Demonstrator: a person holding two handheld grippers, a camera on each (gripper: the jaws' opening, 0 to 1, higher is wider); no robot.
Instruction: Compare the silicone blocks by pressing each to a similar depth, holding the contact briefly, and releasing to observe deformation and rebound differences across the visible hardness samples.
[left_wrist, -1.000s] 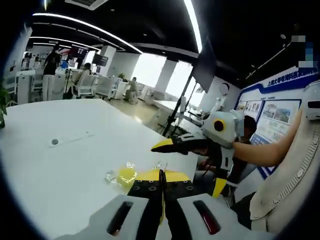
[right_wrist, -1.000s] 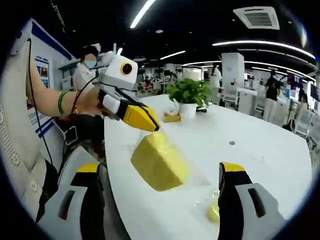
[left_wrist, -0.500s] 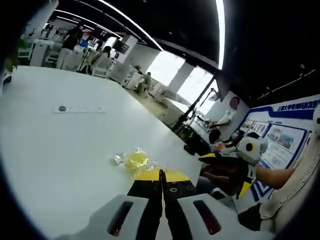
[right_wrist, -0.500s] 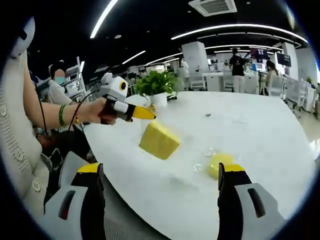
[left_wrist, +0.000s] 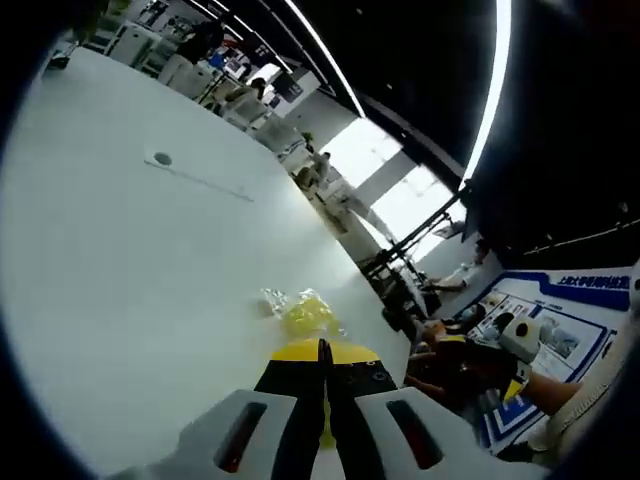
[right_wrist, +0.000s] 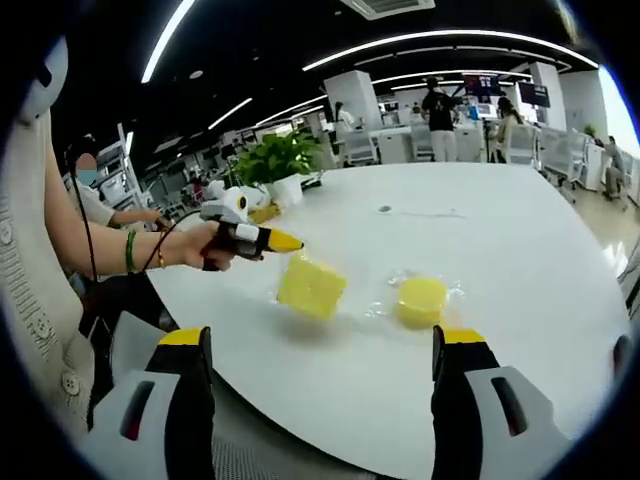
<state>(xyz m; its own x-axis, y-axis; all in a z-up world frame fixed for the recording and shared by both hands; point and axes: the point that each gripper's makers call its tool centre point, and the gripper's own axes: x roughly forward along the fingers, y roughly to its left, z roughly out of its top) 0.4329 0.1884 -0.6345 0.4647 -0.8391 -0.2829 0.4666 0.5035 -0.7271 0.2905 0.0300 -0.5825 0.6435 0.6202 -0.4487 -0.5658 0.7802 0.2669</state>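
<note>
Gleaming yellow silicone block (right_wrist: 312, 287), cube-shaped

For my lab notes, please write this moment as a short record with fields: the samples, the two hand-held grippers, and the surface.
surface: white table
sample 1: yellow square block, at the tip of the left hand-held gripper, apparently held up off the table
sample 2: round yellow block, lying in clear wrap on the table, untouched
left hand-held gripper: jaws together
right hand-held gripper: jaws wide apart, nothing between them, back from the table edge
background: potted plant

wall poster (left_wrist: 545, 335) text too small
</note>
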